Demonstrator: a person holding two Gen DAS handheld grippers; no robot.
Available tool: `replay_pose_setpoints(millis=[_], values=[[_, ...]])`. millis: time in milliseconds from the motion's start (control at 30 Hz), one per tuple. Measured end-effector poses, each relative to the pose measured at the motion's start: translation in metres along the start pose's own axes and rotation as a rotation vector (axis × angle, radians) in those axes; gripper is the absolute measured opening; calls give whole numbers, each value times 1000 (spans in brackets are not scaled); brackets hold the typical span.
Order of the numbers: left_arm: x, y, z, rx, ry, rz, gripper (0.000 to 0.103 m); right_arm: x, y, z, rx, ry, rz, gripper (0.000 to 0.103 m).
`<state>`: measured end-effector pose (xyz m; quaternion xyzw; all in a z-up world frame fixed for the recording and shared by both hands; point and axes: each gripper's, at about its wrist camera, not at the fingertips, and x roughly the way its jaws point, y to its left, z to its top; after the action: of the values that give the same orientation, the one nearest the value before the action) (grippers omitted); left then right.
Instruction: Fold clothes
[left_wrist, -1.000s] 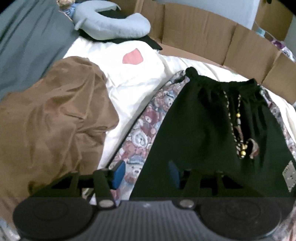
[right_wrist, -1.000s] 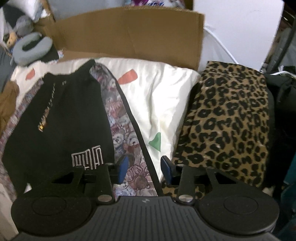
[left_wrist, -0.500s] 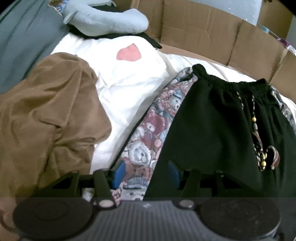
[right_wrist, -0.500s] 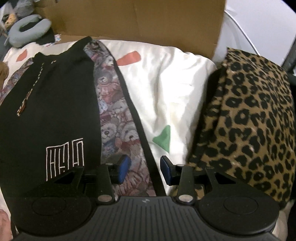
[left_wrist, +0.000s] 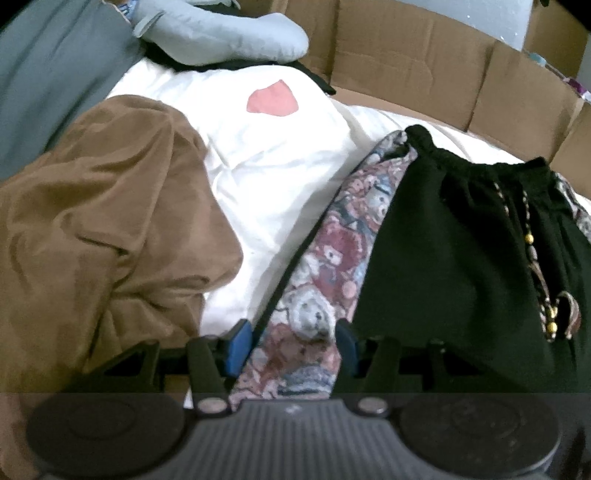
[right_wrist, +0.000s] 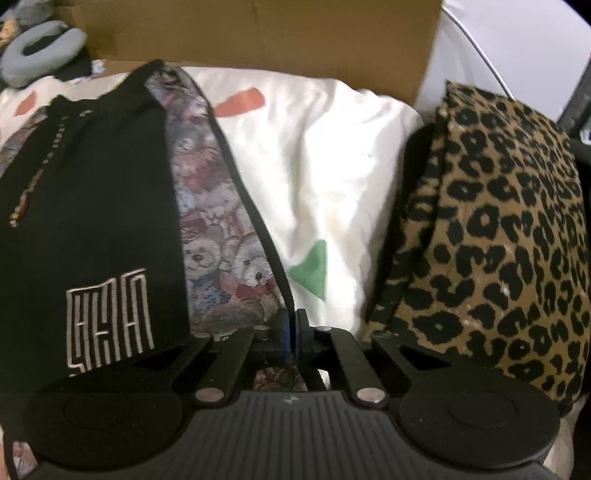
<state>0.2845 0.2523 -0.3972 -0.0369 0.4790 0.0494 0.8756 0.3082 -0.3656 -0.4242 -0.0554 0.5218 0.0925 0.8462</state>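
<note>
Black pants (left_wrist: 454, 258) with teddy-bear side panels (left_wrist: 325, 266), spread flat on the white bed (left_wrist: 280, 173), waistband toward 12 o'clock, drawstring lying down the front. Right gripper (right_wrist: 291, 328) pressed together on the pants' bound outer edge at the bear panel, low in its view, seemingly pinching that hem. Left gripper (left_wrist: 291, 343) spread apart, straddling the opposite bear panel at 6 o'clock, nothing between the pads gripped. Risks from here, as a judgement: only a thin edge in the right pinch, so likely to slip free on a lift; one side raised alone would drag and skew the cloth; sheet could get caught along with the fabric. Brown garment (left_wrist: 103, 236) crumpled at 9 o'clock of the left view, near the pants but apart. Leopard-print cloth (right_wrist: 491, 229) piled at 3 o'clock of the right view. Grey neck pillow (left_wrist: 221, 33) at 11 o'clock, cardboard panels (left_wrist: 406, 66) along the far edge, pale wall beyond.
</note>
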Motion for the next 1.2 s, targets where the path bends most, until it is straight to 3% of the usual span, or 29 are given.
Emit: replay_pose_setpoints(millis=[367, 467, 533, 567, 633, 667, 800, 967, 1200], values=[[23, -3, 6, 48, 43, 120, 52, 10, 4, 0, 50, 15, -90, 2], [24, -5, 8, 64, 47, 172, 35, -1, 6, 6, 54, -5, -91, 6], [19, -6, 11, 60, 43, 179, 28, -10, 8, 10, 43, -28, -77, 14], [17, -7, 12, 56, 38, 178, 27, -14, 9, 12, 42, -45, -65, 17], [7, -11, 15, 45, -8, 124, 27, -18, 13, 17, 37, -73, -38, 34], [4, -15, 17, 48, -25, 104, 28, -20, 15, 20, 35, -87, -24, 35], [6, -33, 25, 75, -52, 25, 29, -12, 29, 33, 1, -114, 13, 36], [23, -49, 32, 80, -50, -21, 29, 4, 47, 51, -30, -139, 53, 36], [48, -54, 37, 81, -21, 18, 30, 38, 55, 71, -4, -137, 87, 34]])
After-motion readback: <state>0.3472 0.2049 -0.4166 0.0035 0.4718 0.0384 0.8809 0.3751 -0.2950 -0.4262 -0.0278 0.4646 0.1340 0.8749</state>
